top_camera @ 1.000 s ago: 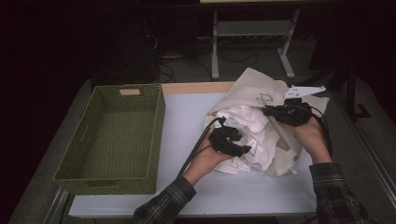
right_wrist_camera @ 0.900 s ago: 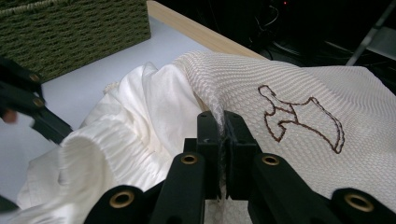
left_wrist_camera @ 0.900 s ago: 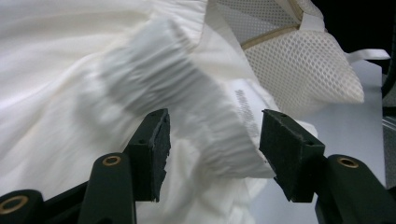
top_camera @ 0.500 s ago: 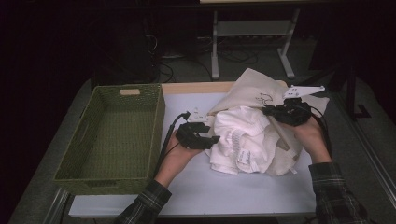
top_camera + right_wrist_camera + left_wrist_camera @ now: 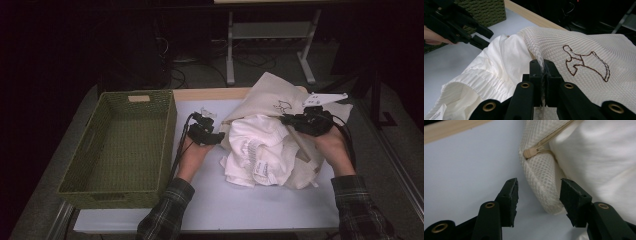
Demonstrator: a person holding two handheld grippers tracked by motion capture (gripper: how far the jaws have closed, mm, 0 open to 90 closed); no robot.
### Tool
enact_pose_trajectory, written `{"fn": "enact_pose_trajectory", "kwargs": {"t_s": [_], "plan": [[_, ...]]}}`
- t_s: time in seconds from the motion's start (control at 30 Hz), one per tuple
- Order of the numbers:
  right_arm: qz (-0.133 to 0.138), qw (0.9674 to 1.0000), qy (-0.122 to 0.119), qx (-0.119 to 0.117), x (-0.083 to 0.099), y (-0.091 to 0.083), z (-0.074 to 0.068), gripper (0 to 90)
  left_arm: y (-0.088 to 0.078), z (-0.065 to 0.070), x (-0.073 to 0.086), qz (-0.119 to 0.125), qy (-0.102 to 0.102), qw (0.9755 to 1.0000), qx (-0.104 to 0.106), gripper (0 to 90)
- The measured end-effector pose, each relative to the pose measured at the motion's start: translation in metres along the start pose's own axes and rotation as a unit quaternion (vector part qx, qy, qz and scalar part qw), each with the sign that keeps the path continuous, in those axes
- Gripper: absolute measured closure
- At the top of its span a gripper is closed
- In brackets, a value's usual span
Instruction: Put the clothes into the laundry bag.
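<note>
Holding the mesh bag (image 5: 584, 50) by its rim with my right hand-held gripper (image 5: 543, 75) clamped tight, I keep its mouth up over the white garment (image 5: 260, 150) on the desk (image 5: 210, 200), right of the basket (image 5: 120, 145). My left hand-held gripper (image 5: 537, 195) stands half open, its jaws just closing, the bag's zipper end between them but not yet pinched. I should seat both pads squarely on that folded mesh before pulling, so the garment isn't caught.

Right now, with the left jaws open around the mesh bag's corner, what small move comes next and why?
Probably close the left gripper on the mesh bag: its corner sits between the open jaws, which have just been closing, while the right gripper pinches the bag's edge, the white garment spilling out.
</note>
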State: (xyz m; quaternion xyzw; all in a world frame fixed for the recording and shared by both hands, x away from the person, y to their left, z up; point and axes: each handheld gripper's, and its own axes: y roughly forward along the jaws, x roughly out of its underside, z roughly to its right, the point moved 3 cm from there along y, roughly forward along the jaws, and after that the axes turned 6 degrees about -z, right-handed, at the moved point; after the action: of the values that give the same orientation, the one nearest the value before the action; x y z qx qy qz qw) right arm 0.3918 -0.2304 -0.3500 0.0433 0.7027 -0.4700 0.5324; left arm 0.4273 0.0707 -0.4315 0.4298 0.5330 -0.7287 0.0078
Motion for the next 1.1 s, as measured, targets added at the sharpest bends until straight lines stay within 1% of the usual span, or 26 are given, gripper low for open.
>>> {"fn": "enact_pose_trajectory", "kwargs": {"t_s": [0.07, 0.1, 0.13, 0.17, 0.2, 0.23, 0.27, 0.3, 0.37, 0.5, 0.63, 0.77, 0.9, 1.03, 1.1], "plan": [[0.000, 1.0000, 0.001, 0.000, 0.001, 0.000, 0.000, 86.2, 0.007, 0.000, 0.002, -0.011, -0.004, 0.9998, 0.016, 55.0], [-0.001, 1.0000, 0.003, 0.000, 0.001, -0.001, 0.000, 86.2, 0.009, 0.000, 0.002, -0.011, -0.002, 0.9997, 0.020, 57.6], [-0.001, 1.0000, 0.004, 0.000, 0.002, 0.000, 0.000, 86.2, 0.011, 0.001, 0.002, -0.011, 0.003, 0.9997, 0.021, 62.1], [-0.002, 1.0000, 0.004, 0.000, 0.002, 0.000, -0.001, 86.2, 0.012, 0.001, 0.002, -0.012, 0.008, 0.9998, 0.016, 68.3], [-0.002, 1.0000, 0.003, 0.002, 0.002, -0.001, -0.001, 86.2, 0.012, 0.001, 0.002, -0.014, 0.009, 0.9997, 0.015, 75.0], [-0.003, 1.0000, 0.002, 0.002, 0.002, -0.001, -0.001, 86.2, 0.012, 0.000, 0.003, -0.015, 0.006, 0.9997, 0.018, 79.8], [-0.003, 1.0000, 0.003, 0.002, 0.002, -0.001, -0.002, 86.2, 0.012, 0.000, 0.004, -0.020, 0.007, 0.9996, 0.018, 82.3], [-0.002, 1.0000, 0.001, 0.002, 0.002, -0.001, -0.002, 86.2, 0.012, 0.001, 0.005, -0.025, 0.009, 0.9995, 0.017, 83.3], [-0.002, 1.0000, 0.003, 0.002, 0.003, -0.002, -0.002, 86.2, 0.009, 0.003, 0.006, -0.027, 0.014, 0.9994, 0.016, 84.0], [0.004, 1.0000, 0.005, 0.002, 0.002, -0.004, -0.001, 86.2, -0.001, 0.012, 0.007, -0.024, 0.021, 0.9993, 0.019, 84.0], [0.011, 0.9999, 0.007, 0.001, 0.001, -0.007, -0.001, 86.2, -0.008, 0.022, 0.015, -0.030, 0.029, 0.9988, 0.027, 83.9], [0.020, 0.9998, 0.008, -0.003, -0.003, -0.010, -0.003, 86.2, -0.014, 0.027, 0.022, -0.032, 0.042, 0.9982, 0.029, 83.7], [0.014, 0.9999, -0.001, 0.000, -0.007, -0.011, -0.010, 86.2, -0.016, 0.027, 0.029, -0.026, 0.042, 0.9982, 0.034, 83.7], [0.017, 0.9998, -0.012, -0.001, -0.012, -0.012, -0.017, 86.1, -0.014, 0.026, 0.037, -0.011, 0.029, 0.9987, 0.042, 83.6], [0.016, 0.9998, -0.014, -0.001, -0.012, -0.010, -0.020, 86.2, -0.012, 0.026, 0.039, -0.019, 0.032, 0.9985, 0.040, 83.7]]}}
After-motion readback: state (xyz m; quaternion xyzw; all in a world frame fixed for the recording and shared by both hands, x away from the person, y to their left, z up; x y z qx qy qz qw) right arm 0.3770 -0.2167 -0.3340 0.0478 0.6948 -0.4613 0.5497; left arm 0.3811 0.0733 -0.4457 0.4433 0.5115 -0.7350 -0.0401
